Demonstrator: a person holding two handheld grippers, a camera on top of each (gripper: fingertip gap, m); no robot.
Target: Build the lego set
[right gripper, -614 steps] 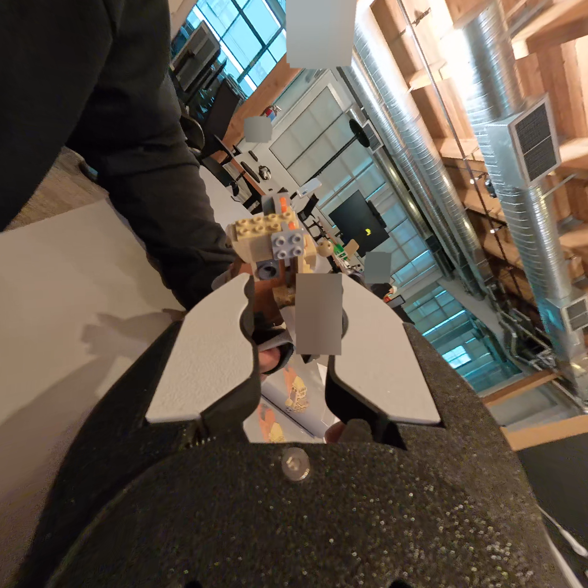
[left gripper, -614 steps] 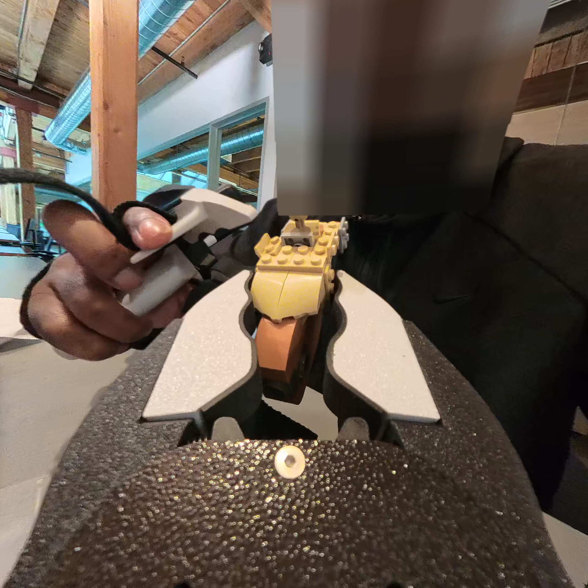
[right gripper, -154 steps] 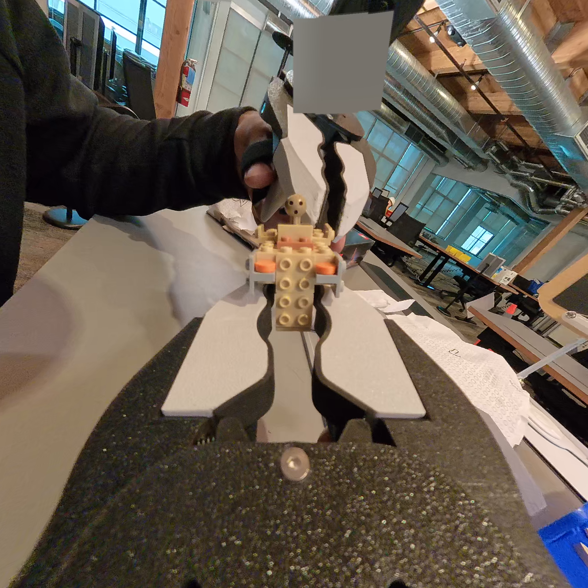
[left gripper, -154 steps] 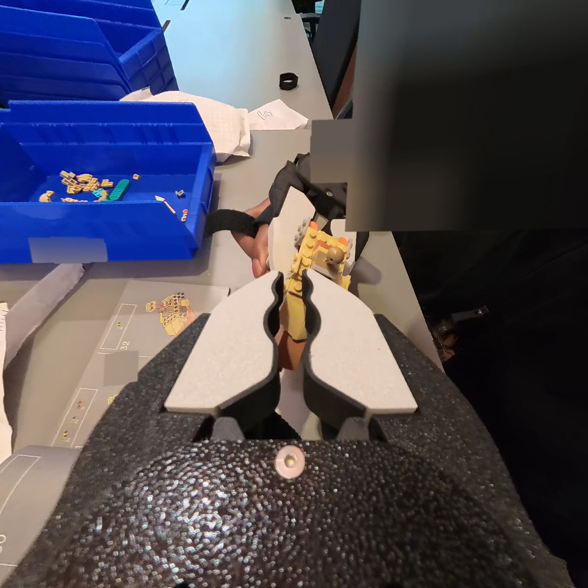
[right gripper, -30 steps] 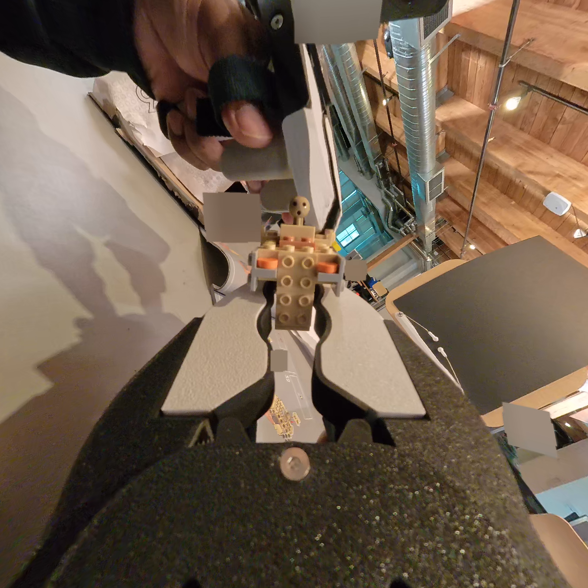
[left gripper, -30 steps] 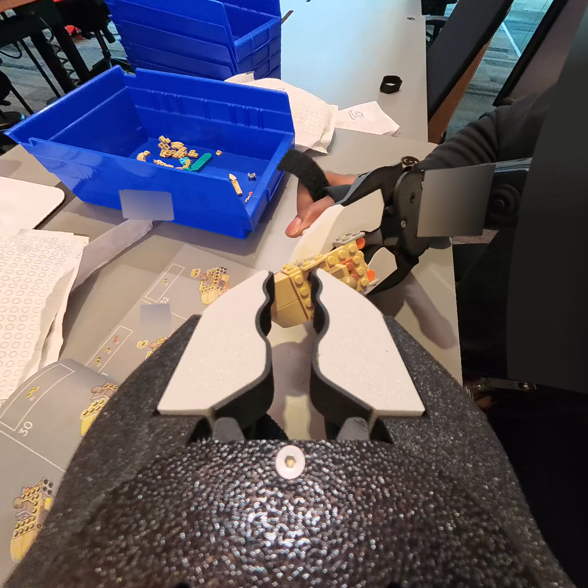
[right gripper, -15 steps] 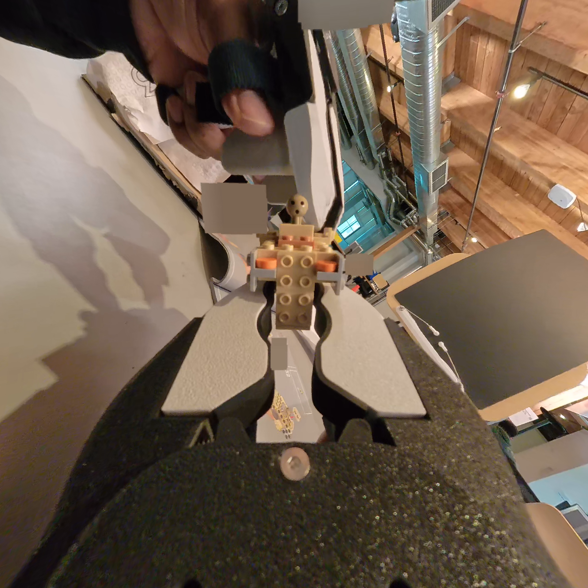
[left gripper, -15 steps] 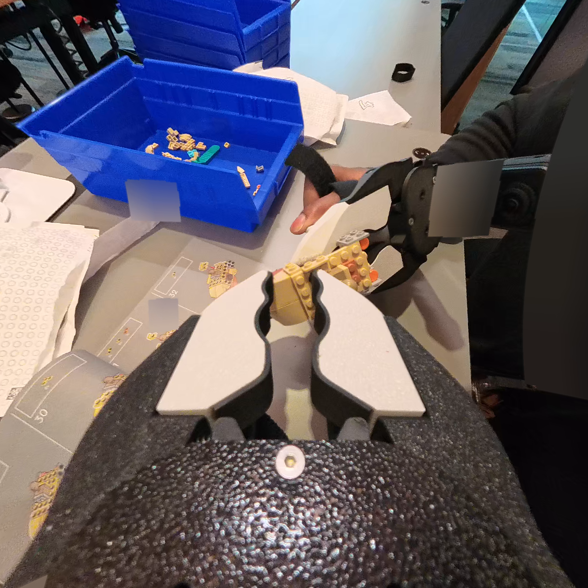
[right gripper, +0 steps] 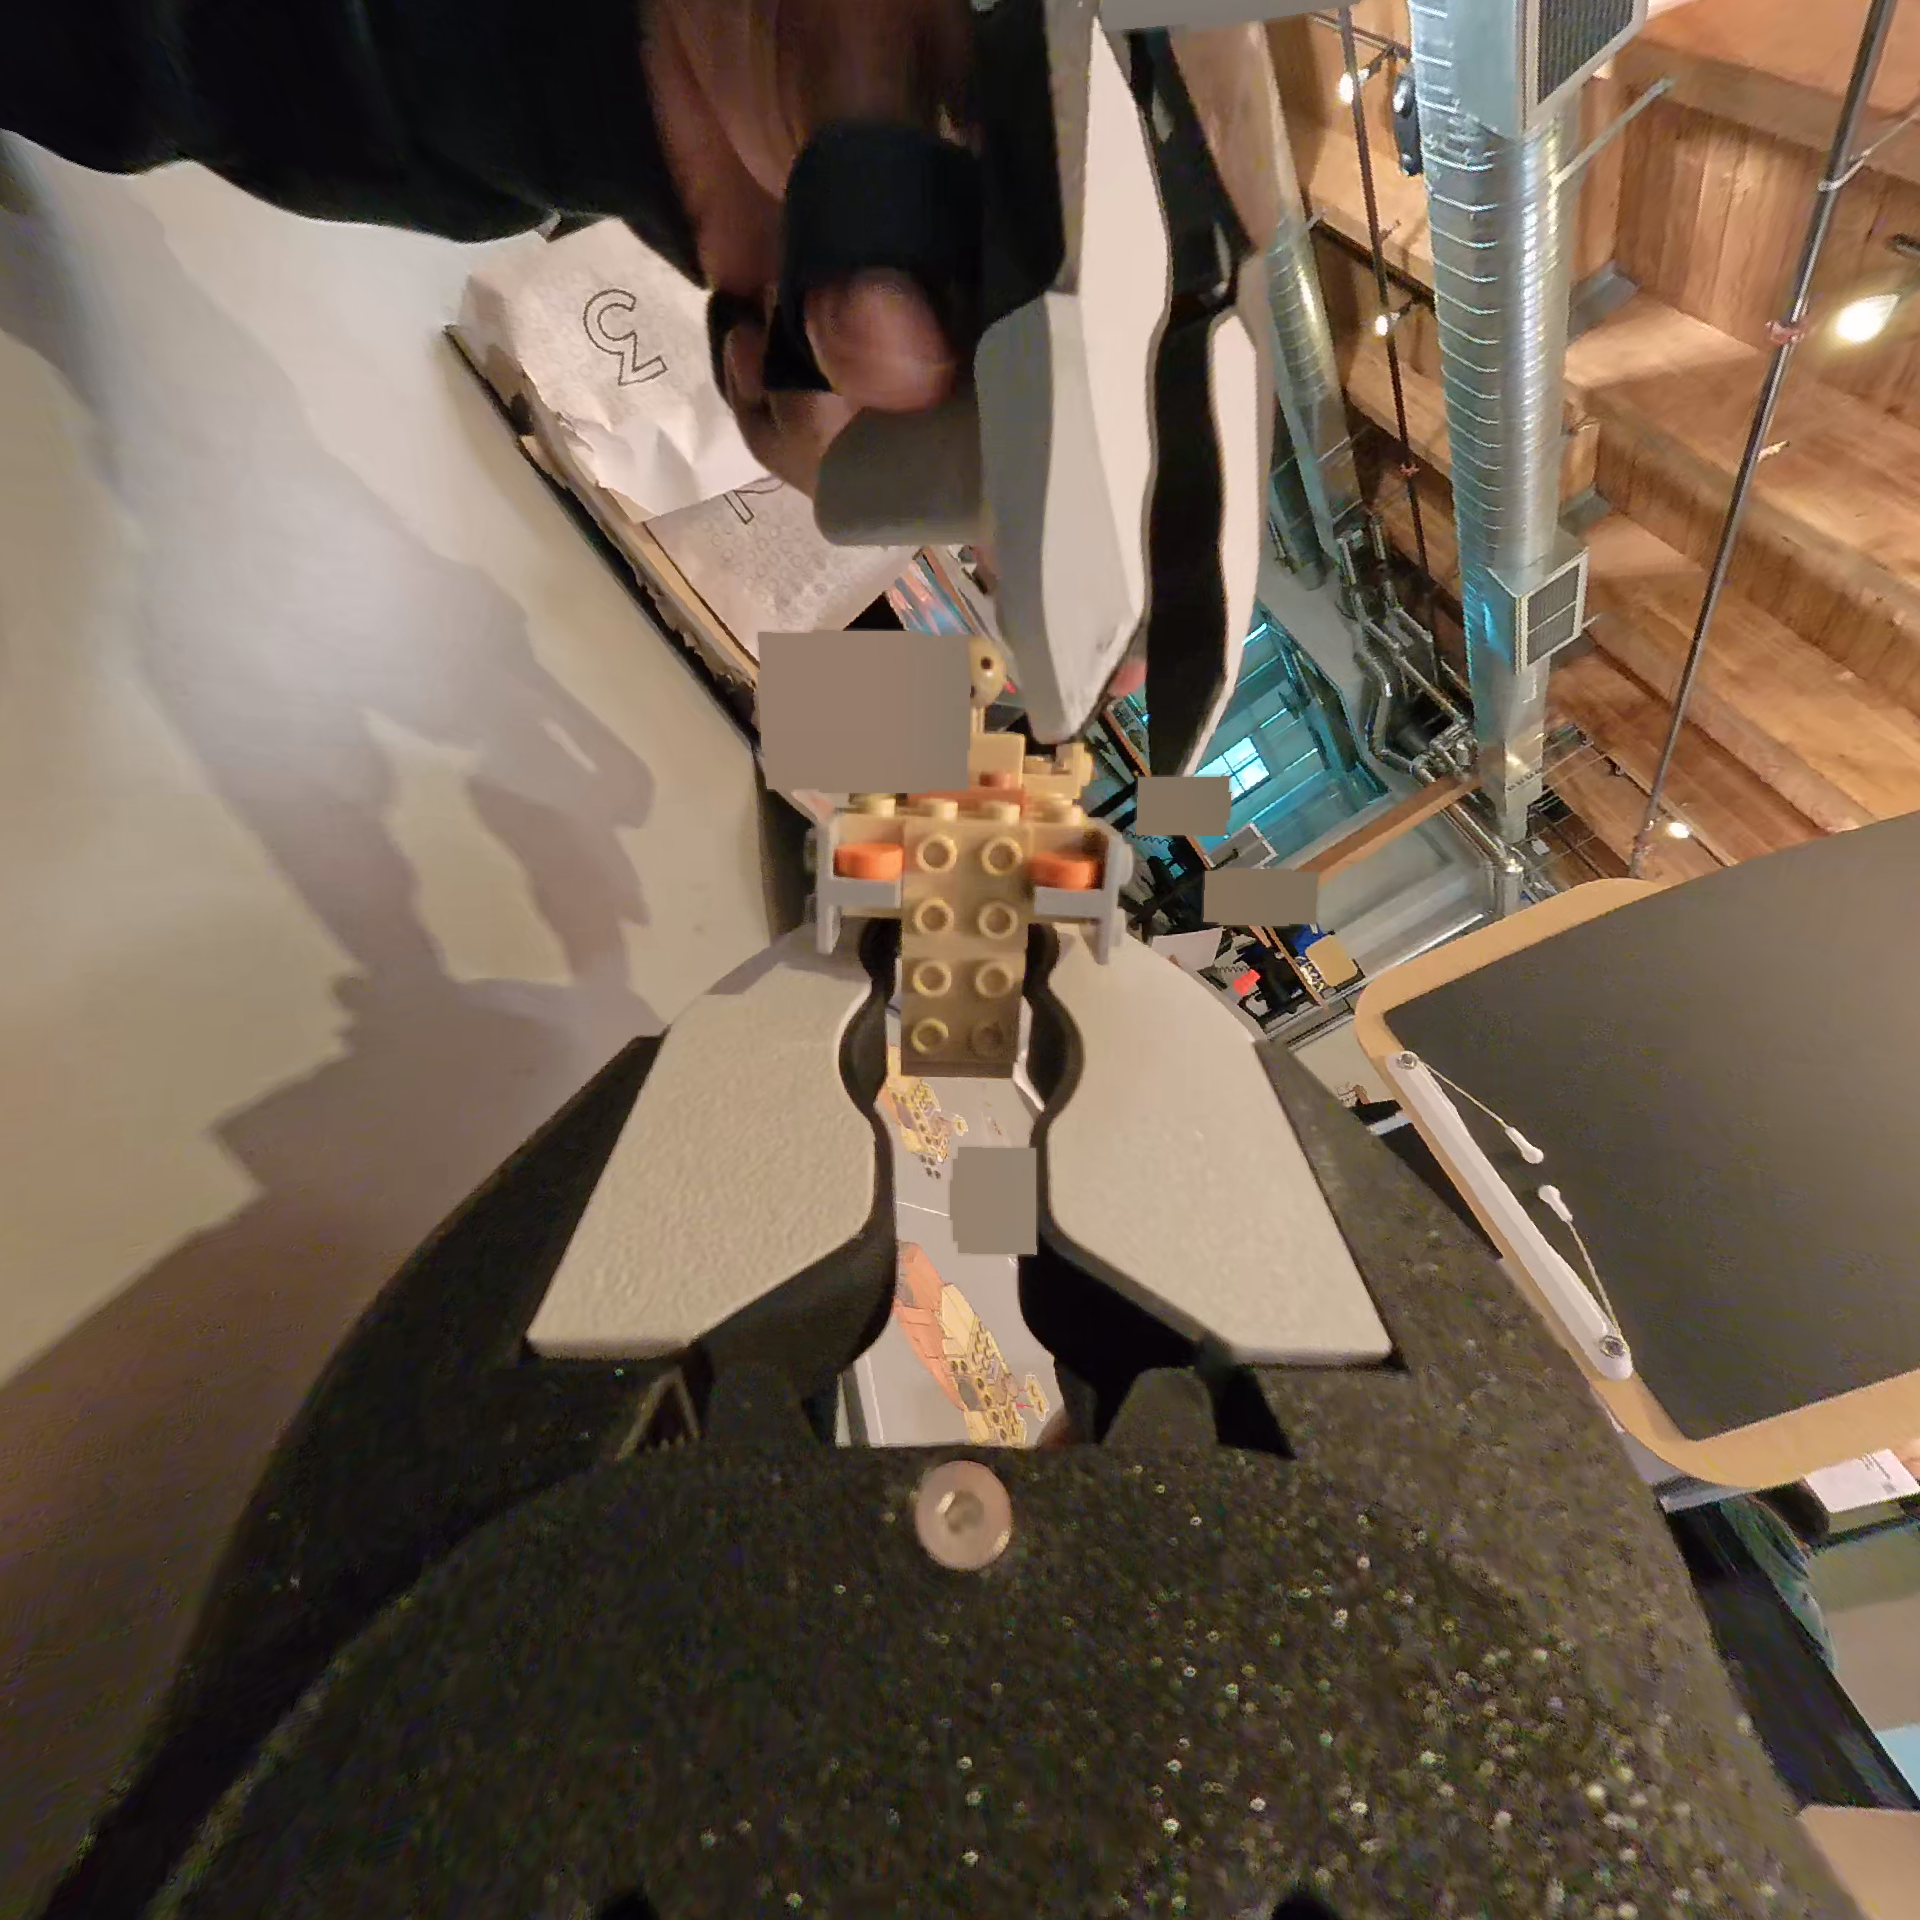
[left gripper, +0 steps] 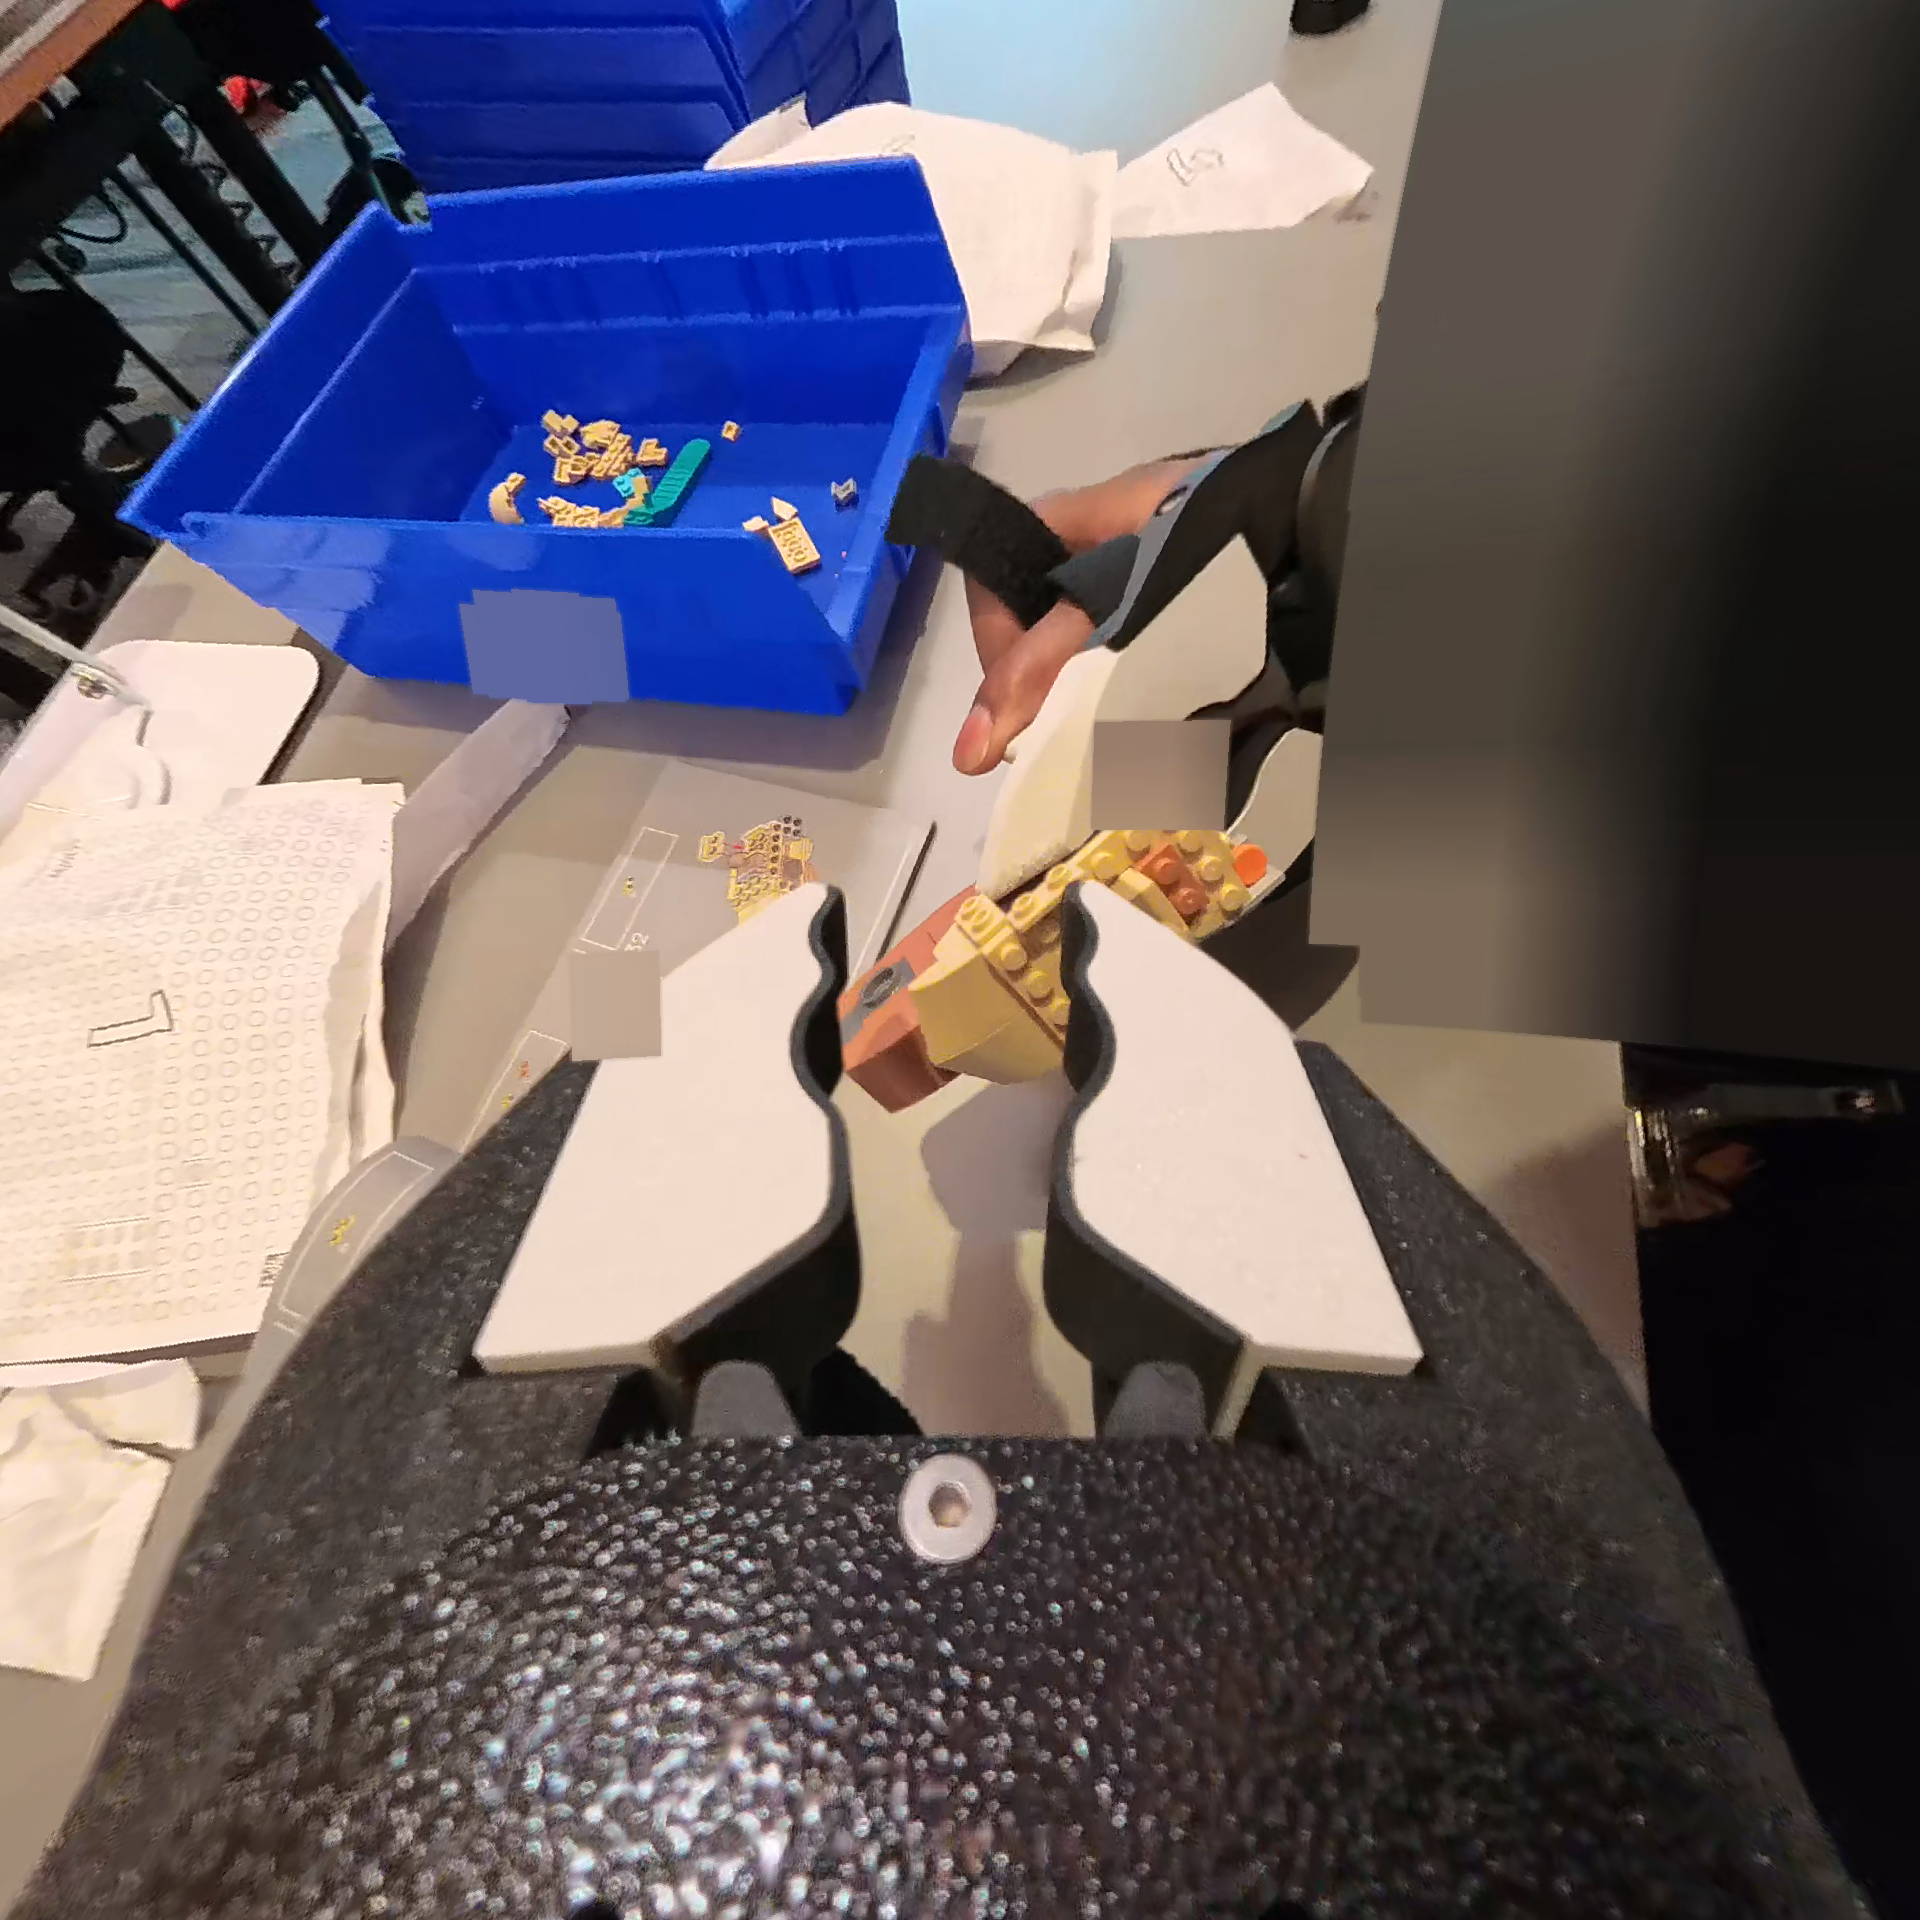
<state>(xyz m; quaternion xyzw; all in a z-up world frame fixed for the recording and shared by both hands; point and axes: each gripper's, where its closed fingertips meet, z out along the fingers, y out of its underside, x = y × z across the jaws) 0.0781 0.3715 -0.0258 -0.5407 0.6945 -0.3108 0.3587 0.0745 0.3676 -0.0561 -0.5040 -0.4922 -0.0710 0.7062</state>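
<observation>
The left gripper (left gripper: pixel 948 971), clamped on the tan lego model (left gripper: pixel 1023 971) a moment ago, has spread open beside it, while the right gripper (right gripper: pixel 958 971) still pinches the model's studded plate.

Opposed close wrist views, shared model (left gripper: pixel 1049 966)

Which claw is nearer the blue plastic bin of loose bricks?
Cannot tell. Left claw open, in front of the blue plastic bin; right claw, beside it, grips the tan brick model.
</observation>
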